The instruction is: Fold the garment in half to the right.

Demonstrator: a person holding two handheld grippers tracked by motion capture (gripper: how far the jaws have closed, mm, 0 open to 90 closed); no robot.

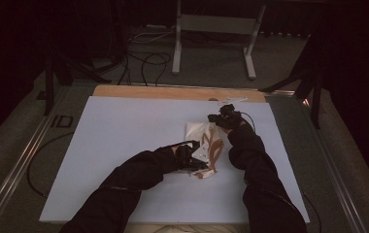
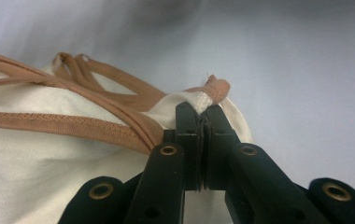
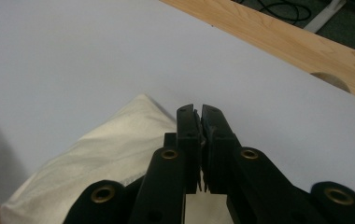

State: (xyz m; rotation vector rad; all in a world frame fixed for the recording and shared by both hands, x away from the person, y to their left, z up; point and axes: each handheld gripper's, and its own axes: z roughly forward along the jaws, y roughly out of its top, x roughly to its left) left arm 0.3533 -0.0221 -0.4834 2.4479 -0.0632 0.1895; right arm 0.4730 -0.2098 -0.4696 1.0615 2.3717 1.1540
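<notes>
A cream cloth bag (image 1: 197,131) with brown straps (image 1: 215,148) lies crumpled on the white board (image 1: 124,145). My left gripper (image 1: 199,166) is at the bag's near end. In the left gripper view the left gripper (image 2: 202,109) is shut on the bag's (image 2: 40,158) brown-trimmed edge (image 2: 215,89), with the straps (image 2: 73,123) running off to the left. My right gripper (image 1: 213,118) is at the bag's far end. In the right gripper view the right gripper (image 3: 198,109) is shut, and the cream cloth (image 3: 115,144) passes under it and between its jaws lower down.
A strip of bare wooden tabletop (image 1: 173,92) runs along the board's far edge, with a round hole (image 3: 330,80) in it. Beyond it, cables (image 1: 148,60) and a metal frame (image 1: 211,24) stand on the floor. Broad stretches of board spread left of the bag.
</notes>
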